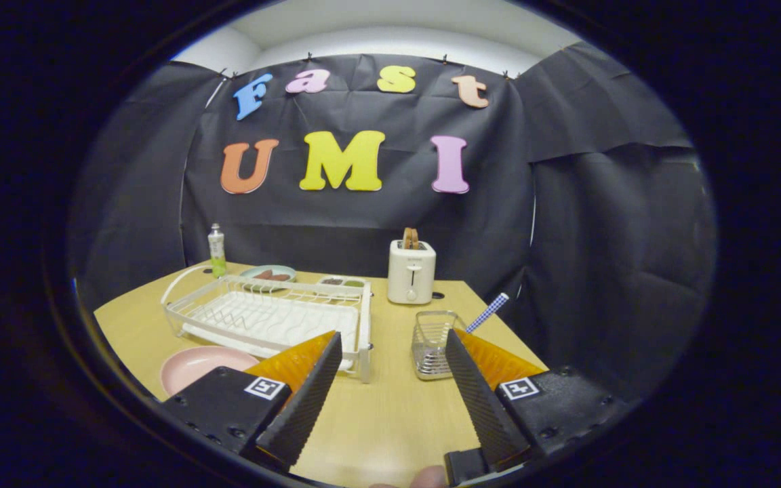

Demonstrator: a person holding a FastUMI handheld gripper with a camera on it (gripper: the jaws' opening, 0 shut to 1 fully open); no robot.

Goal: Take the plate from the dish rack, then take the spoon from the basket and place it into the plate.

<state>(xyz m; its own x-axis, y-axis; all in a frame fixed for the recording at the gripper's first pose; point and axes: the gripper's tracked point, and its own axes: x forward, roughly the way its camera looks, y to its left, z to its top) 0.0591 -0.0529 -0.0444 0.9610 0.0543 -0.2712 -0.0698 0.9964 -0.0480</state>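
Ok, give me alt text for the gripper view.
The open gripper hovers over a wooden table, holding nothing. A pink plate lies beside a white dish rack; just ahead, a wire basket holds a checked-handled spoon.

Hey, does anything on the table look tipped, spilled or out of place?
Nothing stands out. Dish rack, mesh basket holding the spoon and toaster stand upright; pink plate lies flat; claw open.

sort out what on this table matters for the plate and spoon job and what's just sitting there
For the job:
- pink plate, on the table beside the rack
- spoon, handle sticking out of the wire basket
- dish rack
- hand-held gripper, fingers open, nothing between them

Just lying about:
- toaster
- green bottle
- dishes behind the rack
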